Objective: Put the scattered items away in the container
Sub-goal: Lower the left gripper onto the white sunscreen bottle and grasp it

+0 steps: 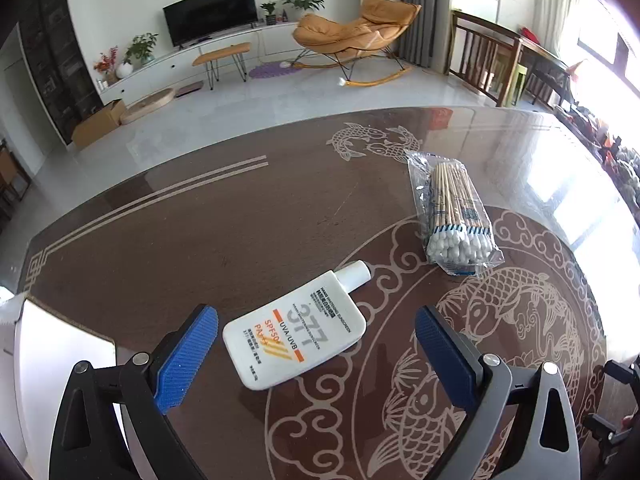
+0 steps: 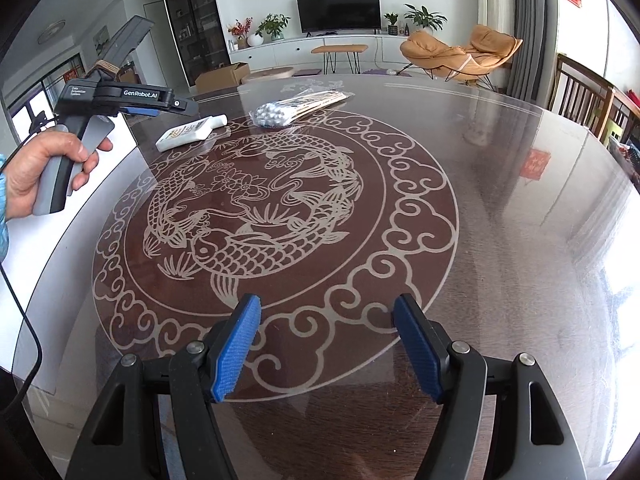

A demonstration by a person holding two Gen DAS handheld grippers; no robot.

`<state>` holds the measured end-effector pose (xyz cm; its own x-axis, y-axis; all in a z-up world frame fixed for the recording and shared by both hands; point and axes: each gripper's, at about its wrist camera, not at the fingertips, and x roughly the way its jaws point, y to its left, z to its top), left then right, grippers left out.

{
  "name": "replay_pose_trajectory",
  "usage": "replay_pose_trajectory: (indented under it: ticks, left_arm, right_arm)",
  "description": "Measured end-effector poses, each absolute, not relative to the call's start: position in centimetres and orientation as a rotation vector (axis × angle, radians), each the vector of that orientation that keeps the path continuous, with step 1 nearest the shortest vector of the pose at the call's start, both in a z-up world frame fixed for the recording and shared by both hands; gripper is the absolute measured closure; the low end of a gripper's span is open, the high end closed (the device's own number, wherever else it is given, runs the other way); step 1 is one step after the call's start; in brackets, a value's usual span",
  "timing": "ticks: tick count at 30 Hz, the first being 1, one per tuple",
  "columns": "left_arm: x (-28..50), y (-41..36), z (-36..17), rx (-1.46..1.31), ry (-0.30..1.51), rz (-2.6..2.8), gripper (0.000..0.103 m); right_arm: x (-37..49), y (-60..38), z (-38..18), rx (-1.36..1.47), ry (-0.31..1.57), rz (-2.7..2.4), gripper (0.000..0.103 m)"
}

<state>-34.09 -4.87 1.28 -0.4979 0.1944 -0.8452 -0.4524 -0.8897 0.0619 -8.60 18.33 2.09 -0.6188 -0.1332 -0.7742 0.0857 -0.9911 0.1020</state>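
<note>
Sunscreen bottle [image 1: 295, 325] lies flat at lower centre, between the wide-spread left tongs [image 1: 316, 336], near the desk [image 1: 208, 232] edge at lower left. Swab packet [image 1: 452, 216] lies well apart, right. Right tongs [image 2: 327, 346] gape over bare desk.

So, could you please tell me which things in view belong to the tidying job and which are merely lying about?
Part of the job:
- sunscreen bottle, lying flat between the open left claw fingers
- bag of cotton swabs, lying beyond it
- right claw, open over the table

No container is visible.

Just around:
- television
- orange rocking chair
- cardboard box on the floor
</note>
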Motion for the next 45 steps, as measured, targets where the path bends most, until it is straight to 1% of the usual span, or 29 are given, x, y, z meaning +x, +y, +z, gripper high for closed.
replay_pose_trajectory:
  ticks: [4,6,7,8,10,18,24,27,36,40,45]
  left_arm:
    - [-35.6,-4.3,-0.2,-1.304,0.535,2.309,0.002]
    - [-36.2,-4.3,-1.3,-1.333,0.568,2.262,0.002]
    - [-36.4,-4.4,-1.8,-1.353,0.563,2.237,0.001]
    - [-36.6,-4.7,-1.9,-1.35,0.516,2.229,0.002]
    - [-36.6,-5.1,-2.3,-1.365,0.447,2.193,0.002]
    - [-32.7,-3.5,-2.2,-1.327,0.531,2.054,0.003]
    - [-32.6,-3.8,-1.6,-1.35,0.44,2.089,0.003]
    - [-32.9,-2.9,-1.9,-1.346,0.494,2.128,0.0]
    - [-33.8,-2.6,-1.8,-1.348,0.455,2.169,0.0]
    - [-33.1,-3.4,-1.9,-1.294,0.434,2.2,0.0]
    - [-32.4,-3.8,-2.0,-1.289,0.422,2.218,0.0]
  right_arm:
    - [-8.7,18.5,2.1,1.303,-0.1,-2.717,0.032]
    - [-8.7,18.5,2.1,1.305,-0.094,-2.718,0.032]
    - [-8.7,18.5,2.1,1.306,-0.089,-2.72,0.032]
    - [-8.7,18.4,2.1,1.308,-0.085,-2.72,0.032]
    - [-8.8,18.4,2.1,1.308,-0.084,-2.721,0.032]
    - [-8.6,18.6,2.2,1.299,-0.112,-2.715,0.032]
    - [-8.6,19.2,2.3,1.283,-0.163,-2.701,0.032]
    - [-8.5,19.3,2.4,1.276,-0.187,-2.695,0.032]
    - [-8.4,19.4,2.5,1.275,-0.188,-2.695,0.032]
    - [-8.4,19.3,2.5,1.275,-0.188,-2.696,0.032]
    - [-8.4,19.3,2.5,1.275,-0.187,-2.696,0.032]
